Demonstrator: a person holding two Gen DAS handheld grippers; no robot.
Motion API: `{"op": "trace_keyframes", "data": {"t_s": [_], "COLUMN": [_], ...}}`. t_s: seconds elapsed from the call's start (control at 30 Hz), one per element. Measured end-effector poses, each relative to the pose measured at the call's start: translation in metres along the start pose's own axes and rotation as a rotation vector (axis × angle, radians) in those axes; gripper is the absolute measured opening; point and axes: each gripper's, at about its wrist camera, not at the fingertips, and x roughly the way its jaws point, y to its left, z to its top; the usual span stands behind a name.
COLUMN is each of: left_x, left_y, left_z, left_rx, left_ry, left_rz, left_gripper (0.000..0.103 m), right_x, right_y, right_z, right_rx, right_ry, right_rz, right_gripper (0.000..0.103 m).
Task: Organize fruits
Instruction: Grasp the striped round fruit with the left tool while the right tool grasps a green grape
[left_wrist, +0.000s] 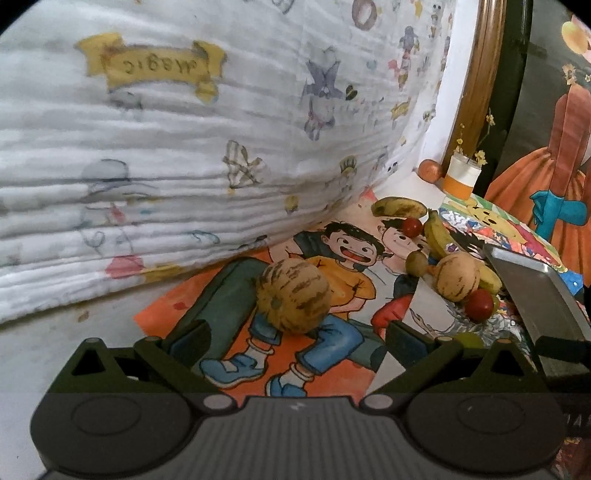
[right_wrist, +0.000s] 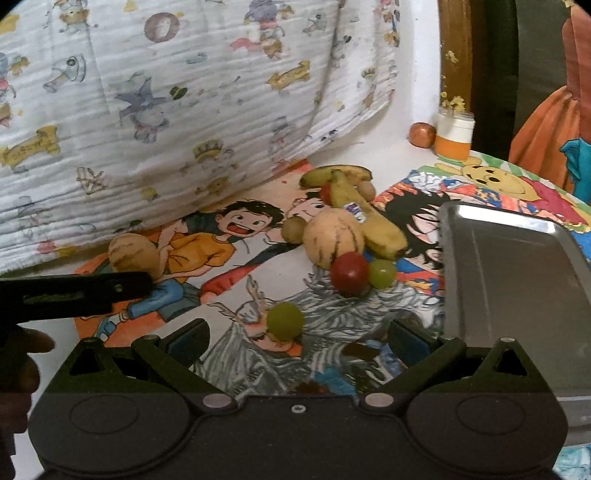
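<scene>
- Left gripper was spread wide and held nothing; the near melon lay on the cartoon mat, just ahead of the gap between the fingers.
- Judged step: the opening approach, each claw lined up on its first fruit. No fruit lay in the tray, so the sort looked barely begun.
- Next for the left: ease forward until the fingers flank the melon at its widest, then close gently, since a round fruit may roll away.
- Fruit pile sat mid-mat: second melon, two bananas, red fruit, green grape.
- Right gripper was likewise spread and empty; a lone grape sat just ahead of its gap, left of the tray.
- Next for the right: a soft pinch, as the grape is small and may bruise.
- Writing: a yellow banner on the quilt read "magic", upside down. The banana sticker was too blurred to read.
</scene>
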Motion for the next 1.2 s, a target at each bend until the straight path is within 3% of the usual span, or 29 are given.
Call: {"op": "trace_keyframes", "data": {"t_s": [0.13,0.33,0.93,1.2], "left_x": [0.011,0.025,0.041,0.045], "left_y": [0.001,-0.002,-0.015,-0.019], "left_z": [0.002,0.005,0.008,0.008], "left_rx": [-0.005,0.0,0.048,0.061], "left_ry": [0.012,0.008,-0.03,-0.036], "left_rz": [-0.011,-0.017,0.0,0.013], "left_gripper": [0.103,0.101,0.081,0.058], "right_x": [0.008,0.021,0.03,0.029], "right_y": [0.004,0.004,0.014,0.015], "right_z": [-0.001,-0.002,-0.004,-0.004], "right_rx": [-0.007,0.0,-0.005,-0.009], "right_ry": [-0.012,-0.004,-0.026,-0.038], "right_rz": [0.019,0.023,-0.004,-0.005], "right_gripper": [0.1,0.088,0.066,0.052]}}
